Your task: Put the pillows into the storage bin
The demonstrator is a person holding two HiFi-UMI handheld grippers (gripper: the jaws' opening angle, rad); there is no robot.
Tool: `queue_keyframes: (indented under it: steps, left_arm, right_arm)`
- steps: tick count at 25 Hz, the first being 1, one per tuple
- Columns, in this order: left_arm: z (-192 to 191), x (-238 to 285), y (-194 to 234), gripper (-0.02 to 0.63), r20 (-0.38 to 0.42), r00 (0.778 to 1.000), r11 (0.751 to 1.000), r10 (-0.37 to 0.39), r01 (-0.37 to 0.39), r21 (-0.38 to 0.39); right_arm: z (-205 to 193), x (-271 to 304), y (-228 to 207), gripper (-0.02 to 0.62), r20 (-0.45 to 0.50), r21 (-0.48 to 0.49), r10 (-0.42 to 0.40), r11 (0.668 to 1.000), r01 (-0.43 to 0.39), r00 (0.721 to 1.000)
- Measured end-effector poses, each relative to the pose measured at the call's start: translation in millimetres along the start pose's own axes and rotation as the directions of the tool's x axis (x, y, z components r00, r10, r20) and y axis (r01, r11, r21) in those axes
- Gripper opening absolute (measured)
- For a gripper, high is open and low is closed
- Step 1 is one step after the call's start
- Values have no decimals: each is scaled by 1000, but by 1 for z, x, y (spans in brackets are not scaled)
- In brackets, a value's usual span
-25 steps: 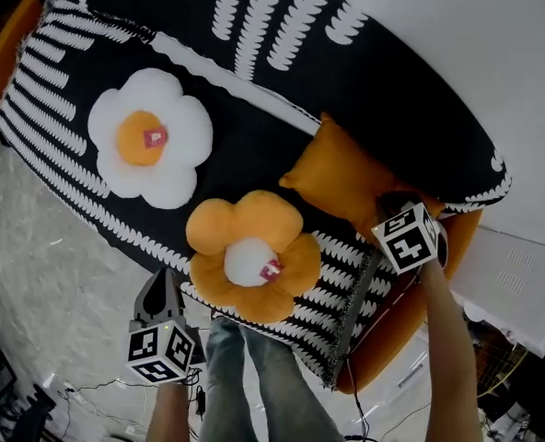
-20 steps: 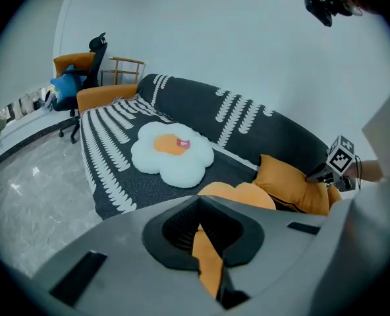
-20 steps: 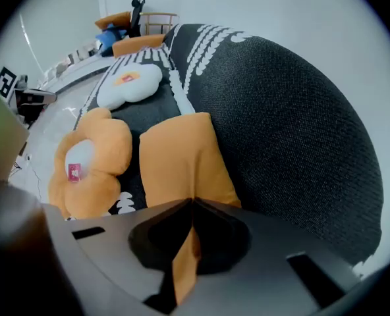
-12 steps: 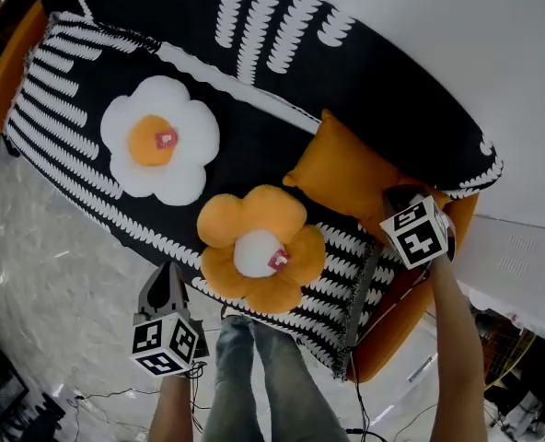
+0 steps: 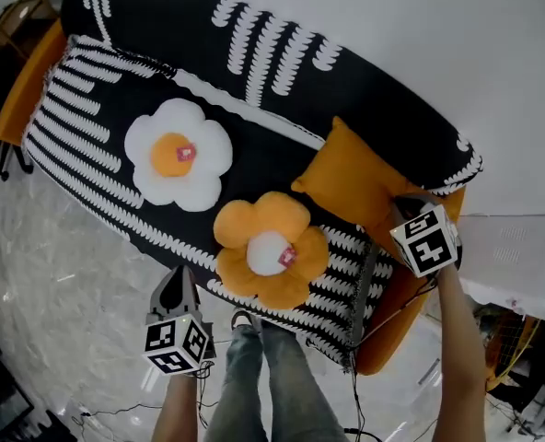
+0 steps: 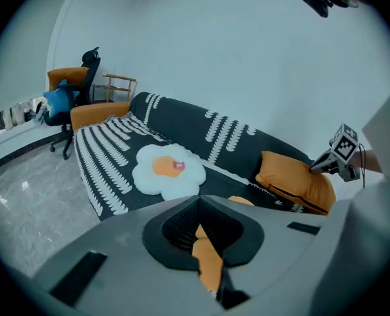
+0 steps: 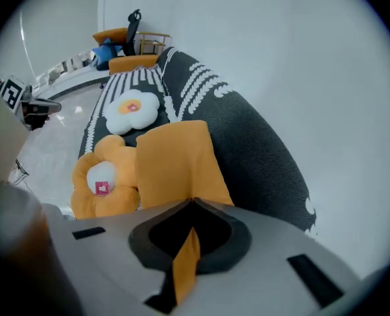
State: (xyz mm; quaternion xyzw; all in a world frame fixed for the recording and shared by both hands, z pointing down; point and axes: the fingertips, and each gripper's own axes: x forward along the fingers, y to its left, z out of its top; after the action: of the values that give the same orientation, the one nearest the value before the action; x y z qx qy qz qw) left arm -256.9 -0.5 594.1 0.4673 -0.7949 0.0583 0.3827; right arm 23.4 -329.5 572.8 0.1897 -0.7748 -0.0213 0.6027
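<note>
Three pillows lie on a black-and-white covered sofa (image 5: 88, 145): a white flower pillow (image 5: 178, 155), an orange flower pillow (image 5: 271, 250) near the front edge, and an orange square pillow (image 5: 351, 178) leaning on the backrest. My right gripper (image 5: 399, 204) is shut on the square pillow's (image 7: 175, 166) right corner; orange fabric shows between its jaws (image 7: 194, 203). My left gripper (image 5: 178, 274) hovers over the floor just off the sofa's front edge, left of the orange flower pillow (image 6: 238, 203), shut and holding nothing (image 6: 198, 199). No storage bin shows in any view.
The person's legs (image 5: 268, 385) stand in front of the sofa on a glossy marble floor (image 5: 61, 284) with cables. A white unit (image 5: 516, 256) stands right of the sofa. An office chair (image 6: 73, 101) and a wooden chair (image 6: 119, 85) stand beyond the sofa's left end.
The head view has shifted, so the sofa and pillows sit a little further right in the picture. Both grippers keep about the same places relative to the pillows.
</note>
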Motion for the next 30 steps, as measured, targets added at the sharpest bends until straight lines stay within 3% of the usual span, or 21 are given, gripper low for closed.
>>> queue_keyframes:
  steps: [7, 15, 23, 30]
  left_arm:
    - [6, -25, -6, 11, 12, 999, 998, -47, 46, 44]
    - [23, -35, -45, 11, 38, 985, 976, -169, 162, 146]
    - [-6, -44, -138, 11, -38, 952, 926, -304, 304, 222]
    - [-52, -63, -245, 11, -90, 908, 867, -410, 418, 271]
  right_arm:
    - [-12, -67, 5, 6, 32, 42, -52, 998, 50, 998]
    - [-63, -140, 10, 6, 39, 150, -132, 981, 125, 990]
    - [-155, -216, 4, 5, 28, 278, -195, 944, 180, 980]
    - [-267, -260, 18, 5, 9, 356, -220, 912, 202, 975]
